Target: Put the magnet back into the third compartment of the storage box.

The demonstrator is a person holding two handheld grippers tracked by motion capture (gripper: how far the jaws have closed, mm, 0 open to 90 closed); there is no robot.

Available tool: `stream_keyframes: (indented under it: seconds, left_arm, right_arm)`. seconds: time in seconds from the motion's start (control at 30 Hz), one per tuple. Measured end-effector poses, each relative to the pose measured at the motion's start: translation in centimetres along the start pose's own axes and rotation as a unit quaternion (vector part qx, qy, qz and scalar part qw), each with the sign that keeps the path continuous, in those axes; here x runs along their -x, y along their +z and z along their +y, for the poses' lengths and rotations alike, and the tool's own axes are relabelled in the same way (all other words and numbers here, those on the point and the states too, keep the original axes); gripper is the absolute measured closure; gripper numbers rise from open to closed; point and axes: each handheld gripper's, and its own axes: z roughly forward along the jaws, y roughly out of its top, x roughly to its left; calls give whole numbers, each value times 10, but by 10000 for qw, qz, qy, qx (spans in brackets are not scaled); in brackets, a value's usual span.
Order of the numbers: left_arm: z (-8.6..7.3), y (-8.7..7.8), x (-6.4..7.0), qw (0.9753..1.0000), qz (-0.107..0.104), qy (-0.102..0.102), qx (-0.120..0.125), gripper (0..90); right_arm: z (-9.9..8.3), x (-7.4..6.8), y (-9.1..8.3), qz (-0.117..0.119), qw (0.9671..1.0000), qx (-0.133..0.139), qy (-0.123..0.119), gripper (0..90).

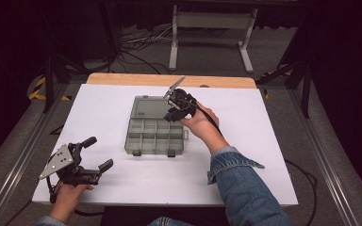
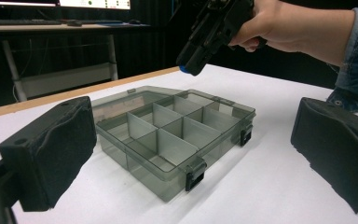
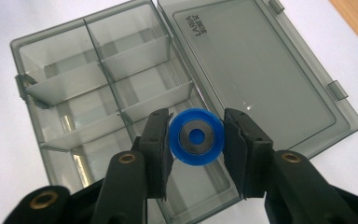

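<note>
Gripping blue spool [image 3: 196,136], right gripper [image 3: 196,140] over organizer box [image 3: 98,93]; high view hides it.

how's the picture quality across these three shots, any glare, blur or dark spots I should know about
High view: soft and low in detail, white table bright, surroundings nearly black. Left gripper view: translucent grey compartment box fairly sharp, near black jaw pads blurred, background dark. Right gripper view: evenly lit, faint glare on the box's open lid, small blue round spool in the right gripper sharp.

Smoky grey divided organizer box [image 1: 155,135] sits mid-table, lid [image 3: 256,79] flopped open flat behind it. A little blue ring-shaped spool [image 3: 196,136] is pinched above its compartments, which look empty.
</note>
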Motion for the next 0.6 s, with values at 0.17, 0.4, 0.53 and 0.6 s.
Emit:
stream_keyframes:
  seconds: [0.17,0.4,0.53,0.6]
  left_arm:
    - [0,0,0,10000,-12,7,-24,8]
    - [0,0,0,10000,-14,-2,-15,8]
    - [0,0,0,10000,-17,4,-14,9]
    - [0,0,0,10000,-18,3,-13,8]
  right_arm:
    - [0,3,9,10,10000,-14,8,624]
    - [0,5,24,72,9999,-126,11,623]
    - [0,4,30,104,9998,-185,11,622]
    - [0,3,34,137,9996,-245,15,622]
